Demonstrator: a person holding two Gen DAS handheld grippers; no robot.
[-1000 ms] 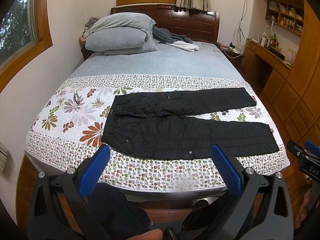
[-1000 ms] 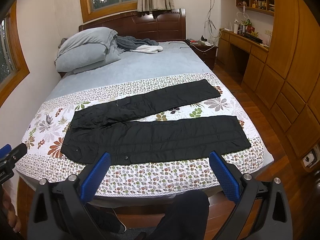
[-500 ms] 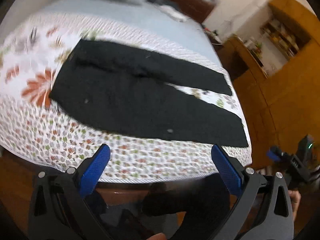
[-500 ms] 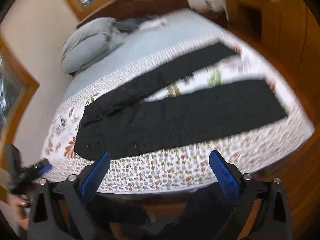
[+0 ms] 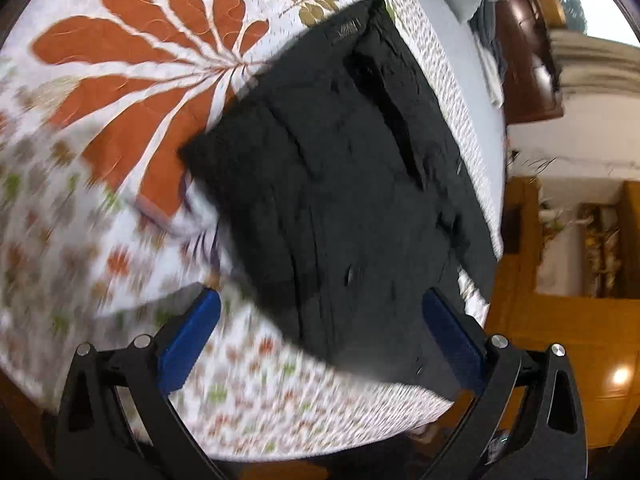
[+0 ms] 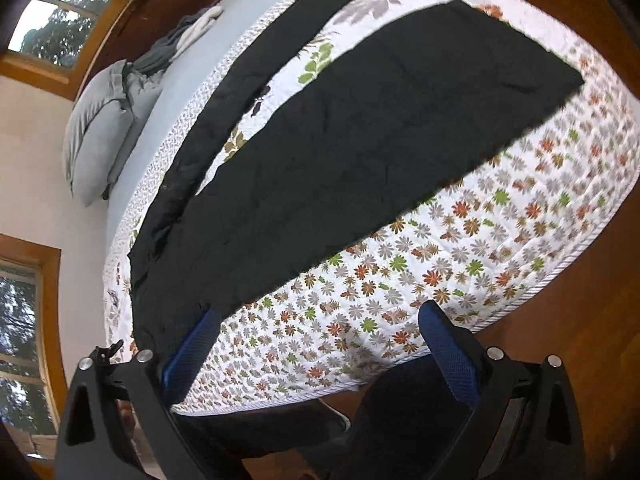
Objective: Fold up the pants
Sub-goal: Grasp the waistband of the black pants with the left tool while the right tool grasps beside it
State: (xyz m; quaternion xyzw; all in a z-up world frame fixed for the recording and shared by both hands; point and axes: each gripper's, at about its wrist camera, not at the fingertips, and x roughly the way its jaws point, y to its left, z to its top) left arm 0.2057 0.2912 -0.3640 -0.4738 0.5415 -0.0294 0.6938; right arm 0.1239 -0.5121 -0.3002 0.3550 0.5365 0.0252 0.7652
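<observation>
Black pants (image 5: 340, 184) lie flat on a flowered quilt (image 5: 100, 220), legs spread apart. In the left wrist view the waist end fills the middle. My left gripper (image 5: 320, 332) is open and empty, close above the near waist corner. In the right wrist view the near leg (image 6: 360, 140) and far leg (image 6: 256, 72) run toward the upper right. My right gripper (image 6: 320, 344) is open and empty, just off the near leg's lower edge, over the quilt (image 6: 460, 264).
Grey pillows (image 6: 100, 132) and a grey blanket (image 6: 168, 52) lie at the head of the bed. A wooden headboard (image 5: 528, 52) and wooden cabinets (image 5: 560, 320) stand beyond. The wooden floor (image 6: 600, 320) lies past the bed's edge.
Both grippers have dropped closer to the bed and rolled sideways. The left one moved in over the waist, the right one toward the near leg. The pants have not moved.
</observation>
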